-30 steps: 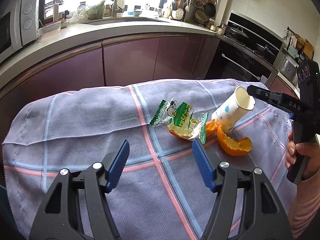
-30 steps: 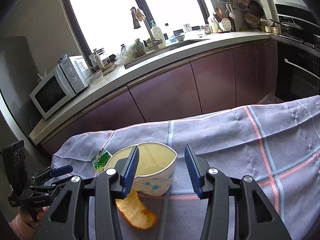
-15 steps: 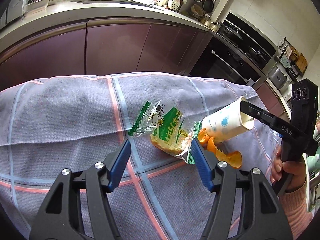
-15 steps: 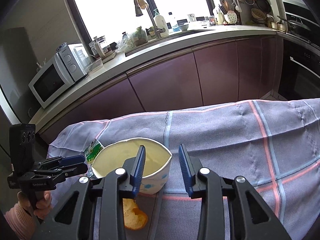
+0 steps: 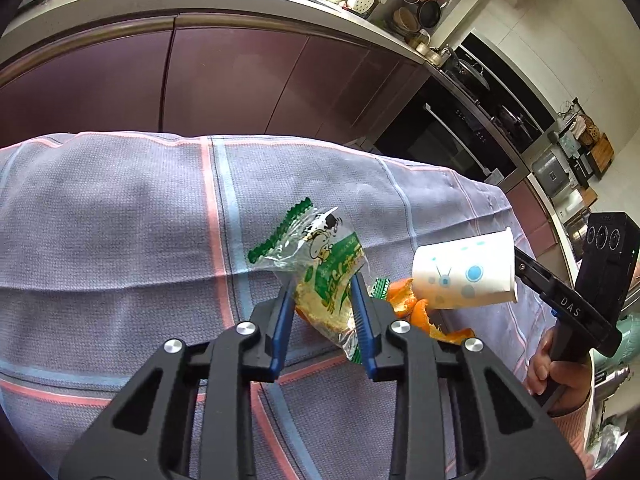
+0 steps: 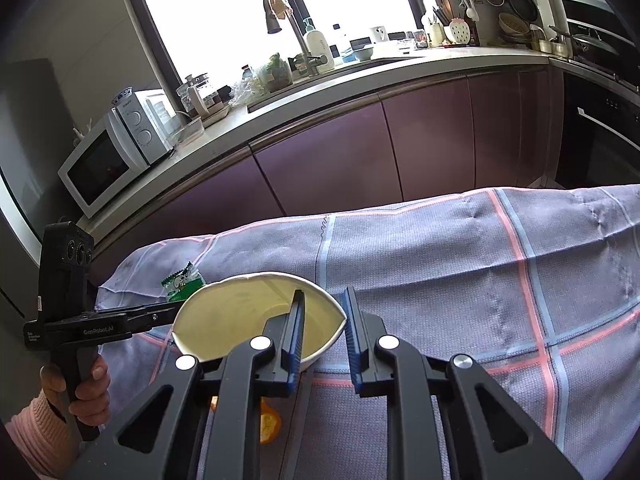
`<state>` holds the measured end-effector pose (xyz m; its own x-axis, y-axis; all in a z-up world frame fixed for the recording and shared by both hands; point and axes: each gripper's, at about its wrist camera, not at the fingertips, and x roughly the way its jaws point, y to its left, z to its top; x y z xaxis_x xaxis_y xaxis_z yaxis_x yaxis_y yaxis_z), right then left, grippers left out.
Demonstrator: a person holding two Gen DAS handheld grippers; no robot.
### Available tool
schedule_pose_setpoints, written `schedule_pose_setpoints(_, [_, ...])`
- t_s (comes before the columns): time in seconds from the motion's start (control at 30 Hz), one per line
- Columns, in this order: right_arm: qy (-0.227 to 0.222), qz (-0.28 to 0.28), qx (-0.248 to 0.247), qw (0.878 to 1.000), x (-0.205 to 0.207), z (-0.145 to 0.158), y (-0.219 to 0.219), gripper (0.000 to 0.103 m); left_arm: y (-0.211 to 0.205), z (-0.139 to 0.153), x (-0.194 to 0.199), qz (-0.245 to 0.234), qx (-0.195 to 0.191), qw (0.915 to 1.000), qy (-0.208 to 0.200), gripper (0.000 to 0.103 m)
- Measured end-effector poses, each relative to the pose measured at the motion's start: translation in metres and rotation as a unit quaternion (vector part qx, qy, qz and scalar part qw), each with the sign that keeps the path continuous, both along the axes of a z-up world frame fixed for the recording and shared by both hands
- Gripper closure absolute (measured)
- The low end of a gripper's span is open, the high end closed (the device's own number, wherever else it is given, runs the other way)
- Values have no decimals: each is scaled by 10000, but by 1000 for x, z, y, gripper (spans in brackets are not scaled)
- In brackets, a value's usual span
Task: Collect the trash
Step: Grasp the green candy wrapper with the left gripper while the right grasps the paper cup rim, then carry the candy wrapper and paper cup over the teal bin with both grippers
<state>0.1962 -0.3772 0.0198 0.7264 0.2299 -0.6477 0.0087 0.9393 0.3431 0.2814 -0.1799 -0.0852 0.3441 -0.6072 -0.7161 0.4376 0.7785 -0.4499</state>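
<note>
A green and clear snack wrapper (image 5: 320, 268) with yellow bits inside lies on the checked cloth (image 5: 120, 220). My left gripper (image 5: 320, 292) is shut on its near end. My right gripper (image 6: 322, 320) is shut on the rim of a white paper cup (image 6: 240, 320) with blue dots, one finger inside, one outside. The cup shows tilted in the left wrist view (image 5: 464, 272), lifted above orange peel (image 5: 416, 312). The peel also shows below the cup in the right wrist view (image 6: 268, 424). The wrapper's tip (image 6: 182, 282) peeks out behind the cup.
The cloth-covered table ends at its far edge before purple kitchen cabinets (image 6: 340, 152). A counter with a microwave (image 6: 112, 148) and a sink tap (image 6: 280, 12) runs behind. A black oven (image 5: 452, 128) stands at the right.
My left gripper moved forward to the wrapper and closed on it. My right gripper closed further on the cup's rim and lifted the cup off the peel.
</note>
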Motion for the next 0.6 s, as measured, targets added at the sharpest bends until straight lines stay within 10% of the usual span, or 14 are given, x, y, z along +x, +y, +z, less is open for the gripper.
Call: schedule_pose_setpoints(0.6, [-424, 44, 134, 9990, -27, 19, 5, 93, 43, 38, -53, 171, 194, 9961, -842, 84])
